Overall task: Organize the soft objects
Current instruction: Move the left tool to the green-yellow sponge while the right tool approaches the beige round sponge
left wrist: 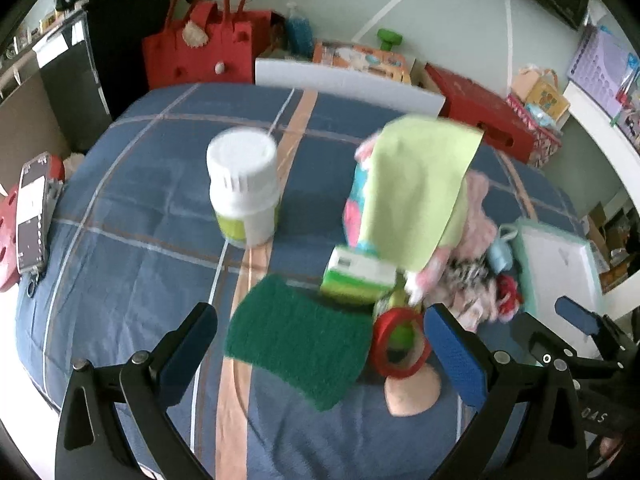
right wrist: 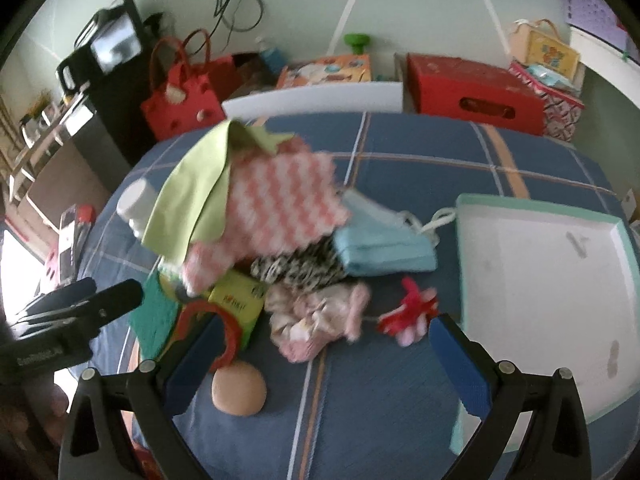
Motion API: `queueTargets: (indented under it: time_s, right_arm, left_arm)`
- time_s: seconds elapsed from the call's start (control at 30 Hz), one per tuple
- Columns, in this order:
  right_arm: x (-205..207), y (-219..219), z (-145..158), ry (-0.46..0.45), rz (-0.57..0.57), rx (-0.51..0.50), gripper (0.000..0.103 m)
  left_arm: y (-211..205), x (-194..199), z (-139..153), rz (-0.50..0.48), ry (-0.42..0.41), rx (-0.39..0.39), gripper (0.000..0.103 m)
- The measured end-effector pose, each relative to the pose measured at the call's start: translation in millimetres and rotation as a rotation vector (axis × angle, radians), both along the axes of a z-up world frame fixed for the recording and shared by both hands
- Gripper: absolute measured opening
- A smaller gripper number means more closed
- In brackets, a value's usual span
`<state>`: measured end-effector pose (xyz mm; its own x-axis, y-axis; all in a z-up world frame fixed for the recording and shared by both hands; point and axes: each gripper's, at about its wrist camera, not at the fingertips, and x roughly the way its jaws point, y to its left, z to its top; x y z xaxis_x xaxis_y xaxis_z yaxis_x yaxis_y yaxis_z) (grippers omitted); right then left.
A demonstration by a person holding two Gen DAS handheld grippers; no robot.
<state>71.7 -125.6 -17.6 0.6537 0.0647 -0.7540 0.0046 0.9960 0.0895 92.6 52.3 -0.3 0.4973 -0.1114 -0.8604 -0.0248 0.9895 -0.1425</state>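
Your left hand-held gripper [left wrist: 320, 354] and right hand-held gripper [right wrist: 320, 360] both gape wide, holding nothing. The soft pile [right wrist: 276, 240] sits mid-frame on the bed [right wrist: 400, 400], the tray [right wrist: 536, 304] at right.

A pale green wall [right wrist: 420, 8] with white stripes backs the room. Against it stand a red felt tote bag [left wrist: 200, 56] and a red box [right wrist: 472, 92]. A dark cabinet [left wrist: 80, 80] stands left, a white shelf [left wrist: 600, 128] right; daylight glares at the lower left.
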Motion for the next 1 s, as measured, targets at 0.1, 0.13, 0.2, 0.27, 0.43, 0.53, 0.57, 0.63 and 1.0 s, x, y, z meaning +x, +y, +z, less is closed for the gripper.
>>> queueTargets:
  time_s: [0.1, 0.13, 0.2, 0.27, 0.43, 0.53, 0.57, 0.63, 1.0]
  right_arm:
    - [-3.5, 8.7, -10.4, 0.027, 0.028, -0.004, 0.103]
    - [-4.4, 12.2, -14.9, 0.036, 0.035, -0.004, 0.103]
    - [-5.1, 17.2, -22.6, 0.058, 0.05, -0.004, 0.103]
    - [-4.9, 23.1, -30.6, 0.082, 0.063, -0.013, 0.103]
    - [-2.3, 36.6, -42.7, 0.121, 0.097, -0.041, 0.103]
    - [-1.7, 44.3, -49.1, 0.14, 0.117, -0.06, 0.103]
    - [-1.2, 46.4, -51.0, 0.145, 0.121, -0.066, 0.103]
    - [-0.4, 51.7, -54.6, 0.155, 0.13, -0.077, 0.103]
    - [6.3, 87.9, -83.1, 0.21, 0.197, -0.132, 0.103]
  left_arm:
    - [7.2, -1.8, -17.1, 0.016, 0.06, -0.017, 0.103]
    - [10.4, -2.2, -22.6, 0.026, 0.082, -0.023, 0.103]
    - [15.3, -2.5, -28.1, 0.047, 0.104, -0.028, 0.103]
    - [18.4, -4.0, -30.7, 0.057, 0.112, -0.034, 0.103]
    - [16.2, -3.6, -36.8, 0.038, 0.135, -0.042, 0.103]
    - [20.0, -1.5, -42.0, 0.062, 0.149, -0.06, 0.103]
    - [22.8, 0.4, -44.1, 0.074, 0.152, -0.066, 0.103]
    - [26.1, 1.7, -45.7, 0.099, 0.157, -0.073, 0.103]
    - [16.4, 10.2, -46.5, 0.109, 0.171, -0.058, 0.103]
